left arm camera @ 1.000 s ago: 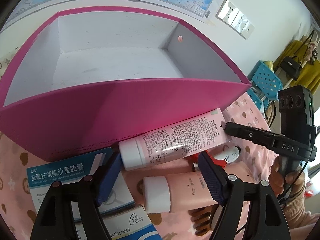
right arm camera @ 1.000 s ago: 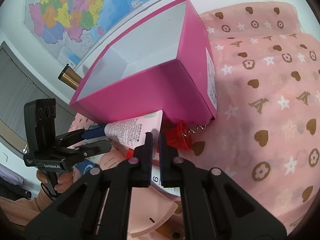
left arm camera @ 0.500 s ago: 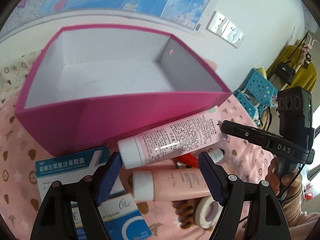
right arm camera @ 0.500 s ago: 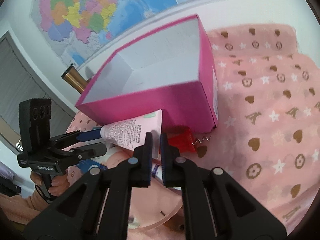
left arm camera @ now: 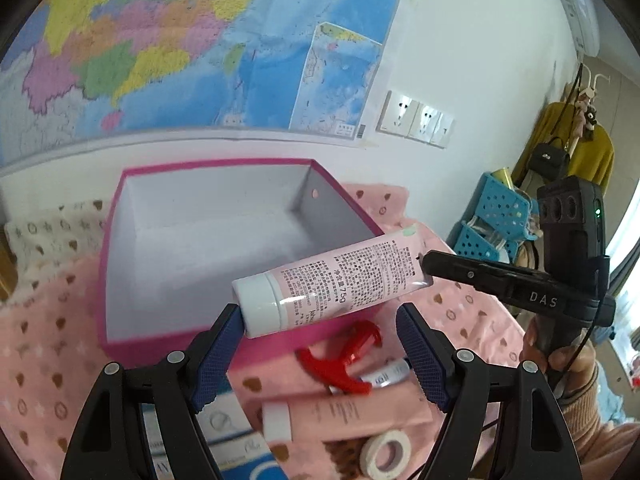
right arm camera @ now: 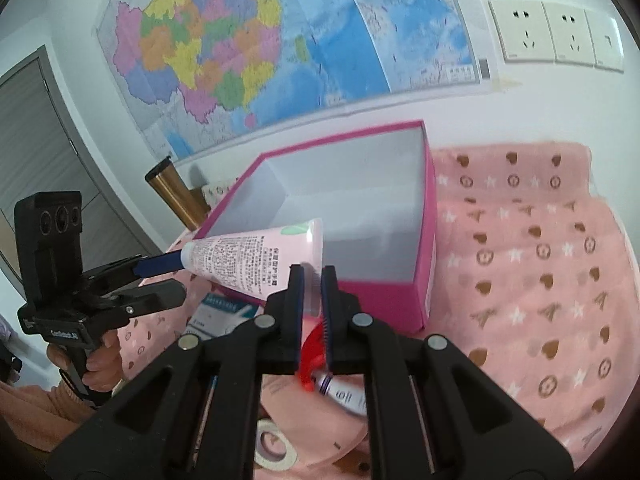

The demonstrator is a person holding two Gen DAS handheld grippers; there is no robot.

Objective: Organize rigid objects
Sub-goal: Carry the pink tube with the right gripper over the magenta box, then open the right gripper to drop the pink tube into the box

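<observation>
Left wrist view: the pink box (left arm camera: 224, 240) is now sitting well below the camera, its grey-white inside fully exposed and empty, where a second ago its near wall was filling most of the frame; both hands are rising together. The pink tube (left arm camera: 332, 280) is coming up with them: earlier it was lying on the pile against the box's front wall, and now it is hanging in the air, cap end over the box's near right rim, crimped end out to the right. The right gripper (right arm camera: 312, 276) is pinching that flat crimped end, jaws almost fully closed on it, and is carrying the weight. The left gripper (left arm camera: 320, 344) is standing at a middling width that has not changed; its left pad (left arm camera: 224, 344) is touching or just beside the white cap, while the right pad is well apart from the tube, so I judge it a guide or support, not a grasp. Left behind on the pink cloth of the table (right arm camera: 540, 264): a second pink tube (left arm camera: 348, 416), a medicine carton (left arm camera: 224, 424), a red corkscrew-like tool (left arm camera: 340, 356), a small white tube (left arm camera: 384, 376), a tape roll (left arm camera: 386, 454). Reading: first item is lifted clear of the box wall; the drop into the box is not yet made, and a crimp-end pinch may let the tube swing.
</observation>
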